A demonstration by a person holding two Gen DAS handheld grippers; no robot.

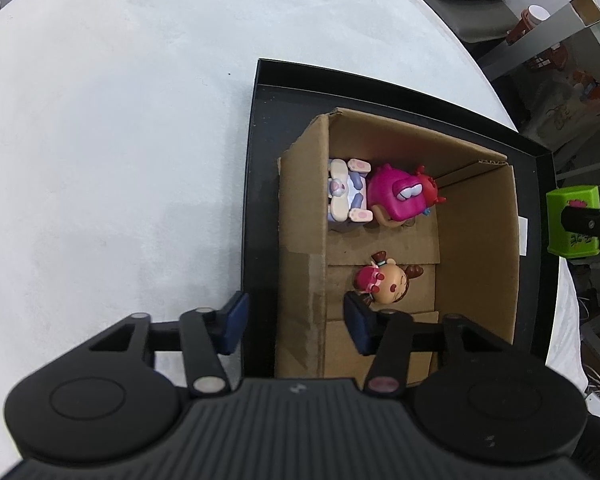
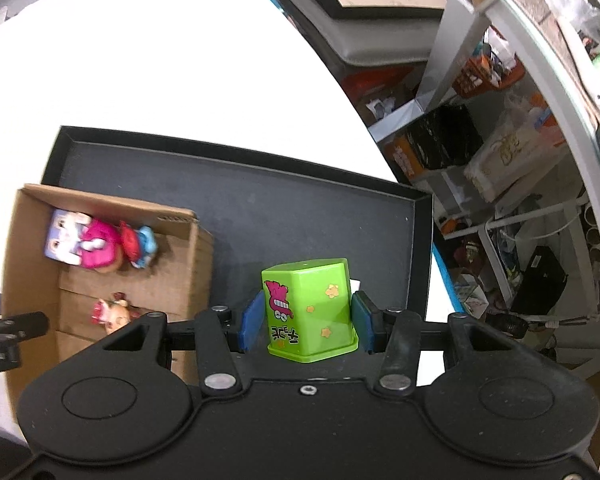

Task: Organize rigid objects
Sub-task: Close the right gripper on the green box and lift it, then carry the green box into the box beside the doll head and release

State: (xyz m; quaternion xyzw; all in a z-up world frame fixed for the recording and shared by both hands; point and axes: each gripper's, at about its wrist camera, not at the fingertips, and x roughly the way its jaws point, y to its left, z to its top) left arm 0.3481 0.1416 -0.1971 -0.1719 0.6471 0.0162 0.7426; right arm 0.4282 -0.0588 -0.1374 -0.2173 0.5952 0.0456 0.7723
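Between the blue pads of the right gripper sits a lime-green box toy, printed with a pink toothy figure and yellow stars; both pads press its sides, so the gripper is clamped on it. The toy hangs above the black tray, over the bare part beside the cardboard box, toward the tray's right edge. Inside the cardboard box, against its far wall, lie a pale lilac block figure and a magenta creature, touching each other, with a red-and-blue piece just beyond the magenta one. Nearer the box's front lies a small doll with a tan face and pink hair, apart from the other two. The left gripper hovers with its pads straddling the box's left wall, one pad outside and one inside, partly open and gripping nothing. The tray rests near the right edge of a white round table.
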